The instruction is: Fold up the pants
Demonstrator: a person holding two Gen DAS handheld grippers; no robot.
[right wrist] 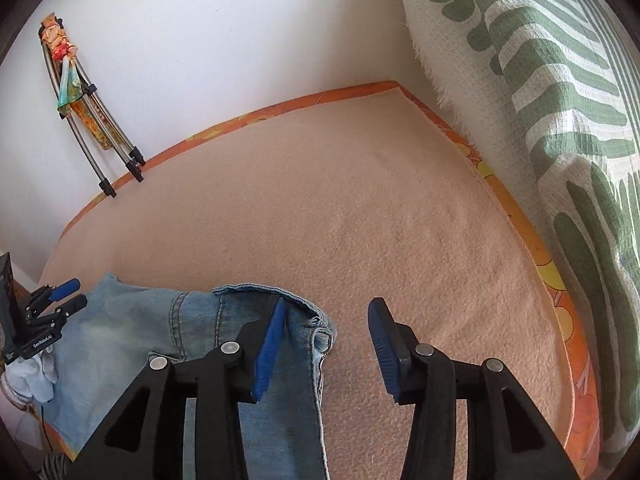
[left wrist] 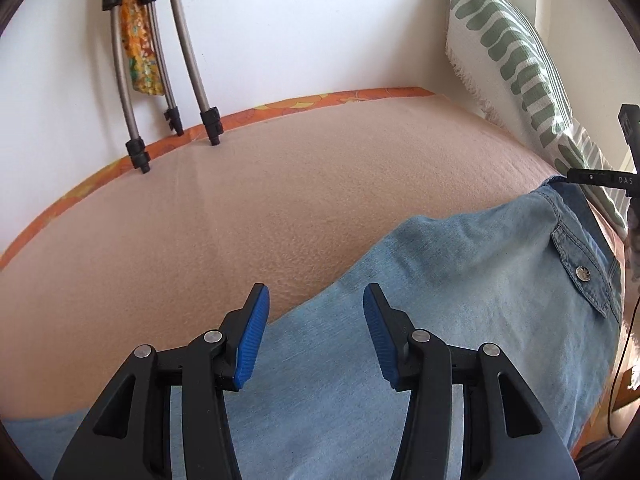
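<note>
Light denim pants (left wrist: pixel 460 288) flat on the blanket (left wrist: pixel 248 200), beneath both grippers' spread, empty fingers (left wrist: pixel 252 330).

Light blue denim pants (left wrist: pixel 460 280), peach blanket (left wrist: pixel 240 208), green-and-white patterned pillow (right wrist: pixel 560 120)

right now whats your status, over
Left gripper and right gripper open, empty. Jeans lying on the blanket, unfolded. Nothing in the way.

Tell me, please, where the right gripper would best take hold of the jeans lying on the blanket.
Probably the waistband corner: it curls up off the blanket, just beside the open right gripper. Approach from the bare blanket side, one finger slipping under that lifted edge of the jeans.
</note>
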